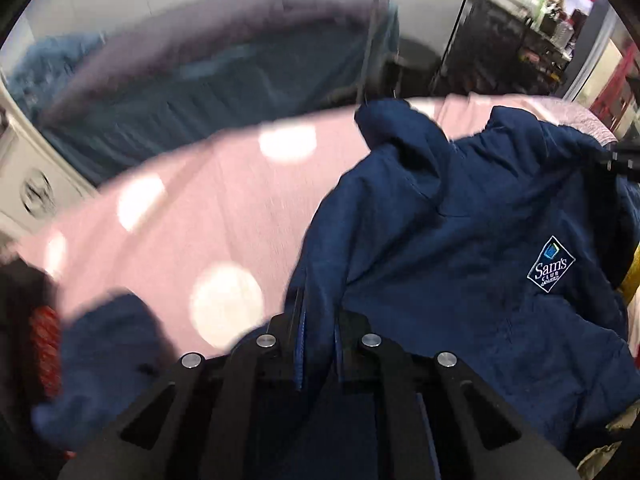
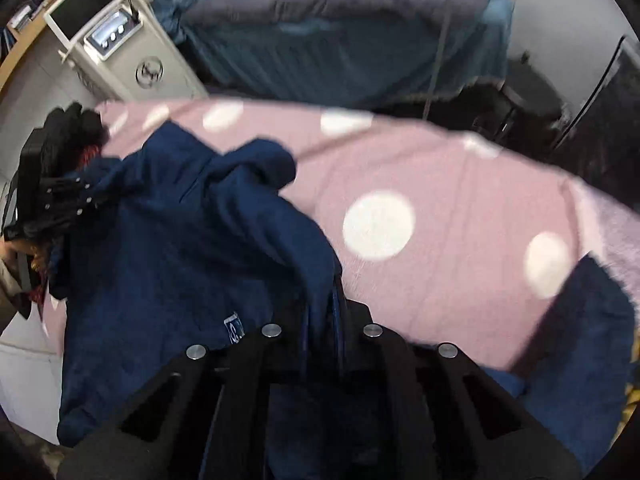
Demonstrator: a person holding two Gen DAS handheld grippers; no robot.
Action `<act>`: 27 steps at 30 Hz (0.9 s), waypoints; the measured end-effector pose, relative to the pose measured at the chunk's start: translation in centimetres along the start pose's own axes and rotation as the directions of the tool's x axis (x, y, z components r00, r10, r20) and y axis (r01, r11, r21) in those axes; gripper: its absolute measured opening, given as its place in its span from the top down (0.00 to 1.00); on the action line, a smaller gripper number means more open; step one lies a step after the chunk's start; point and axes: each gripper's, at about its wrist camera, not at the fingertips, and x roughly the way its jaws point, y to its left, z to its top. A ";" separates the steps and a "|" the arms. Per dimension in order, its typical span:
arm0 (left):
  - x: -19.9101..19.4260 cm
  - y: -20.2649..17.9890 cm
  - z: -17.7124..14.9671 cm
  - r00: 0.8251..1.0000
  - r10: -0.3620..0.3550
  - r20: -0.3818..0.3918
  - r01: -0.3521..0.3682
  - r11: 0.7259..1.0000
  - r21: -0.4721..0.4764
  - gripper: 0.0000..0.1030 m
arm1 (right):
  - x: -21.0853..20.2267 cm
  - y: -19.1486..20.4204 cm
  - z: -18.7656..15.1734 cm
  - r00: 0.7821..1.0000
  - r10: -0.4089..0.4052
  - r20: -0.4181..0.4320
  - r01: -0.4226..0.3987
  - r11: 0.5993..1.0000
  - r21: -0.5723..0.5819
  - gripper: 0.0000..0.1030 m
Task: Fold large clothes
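A navy blue jacket (image 1: 460,248) with a Sam's Club logo (image 1: 551,265) hangs bunched over the pink polka-dot bedspread (image 1: 224,208). My left gripper (image 1: 316,332) is shut on a jacket edge. A sleeve end (image 1: 108,352) hangs at lower left. In the right wrist view the same jacket (image 2: 192,248) is held up, and my right gripper (image 2: 324,320) is shut on its edge. The left gripper (image 2: 68,200) shows at the far left there, gripping the cloth. Another blue part (image 2: 580,344) lies at lower right.
A second bed with teal sheets and a grey cover (image 2: 340,40) stands beyond. A white cabinet with a screen (image 2: 120,48) is at the left. Dark clothes (image 2: 68,128) lie at the bedspread's left end. A black shelf (image 1: 512,40) stands at the right.
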 end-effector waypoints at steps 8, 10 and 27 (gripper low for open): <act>0.7 -0.1 3.5 0.977 0.185 0.103 -0.177 0.981 -0.082 0.83 | -1.8 0.9 5.6 0.966 -0.153 0.207 0.162 0.986 -0.027 0.88; 3.7 -1.1 3.4 0.977 0.213 0.028 -0.211 0.975 -0.065 0.67 | 2.1 -0.3 5.8 0.981 -0.173 0.090 0.172 0.985 0.024 0.77; -0.7 -14.4 -15.3 0.979 -0.031 -0.202 0.022 0.999 -0.050 0.19 | 4.0 7.2 -13.3 0.971 -0.137 -0.194 0.109 0.983 -0.148 0.37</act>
